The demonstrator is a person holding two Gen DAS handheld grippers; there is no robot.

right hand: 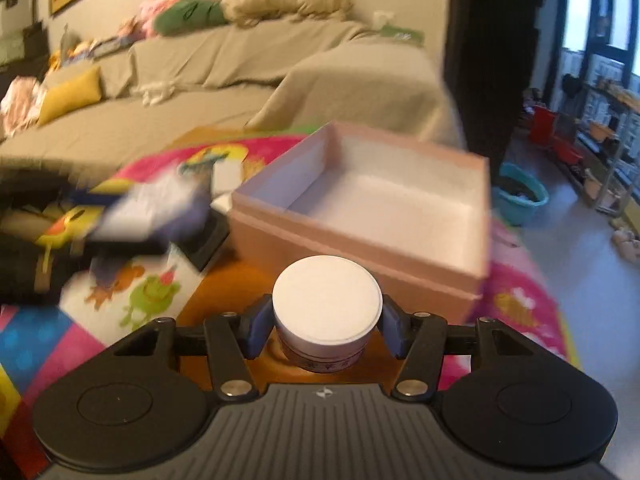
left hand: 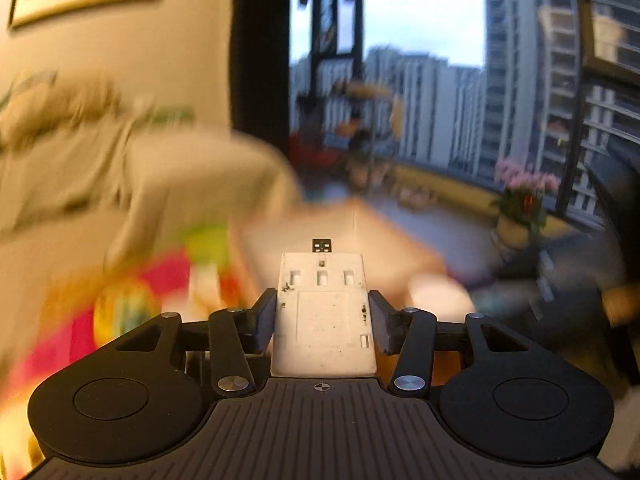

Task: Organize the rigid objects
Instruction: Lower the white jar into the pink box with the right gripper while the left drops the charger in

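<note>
In the left wrist view my left gripper (left hand: 322,312) is shut on a flat white plastic block (left hand: 322,280) with small square slots, one black pad against each of its sides. The scene behind it is heavily blurred. My right gripper (right hand: 326,322) is shut on a round white jar (right hand: 326,300) with a flat white lid, its blue pads (right hand: 256,326) pressing on both sides. The jar is held just in front of an open pink box (right hand: 360,252) with a pale, empty inside. The box stands on a wooden surface (right hand: 224,300).
A colourful play mat (right hand: 136,300) lies around the box. A beige sofa (right hand: 224,68) with cushions fills the back. A teal basin (right hand: 520,198) sits on the floor at right. A blurred dark and white shape (right hand: 152,208) is left of the box. A flower pot (left hand: 520,208) stands by the window.
</note>
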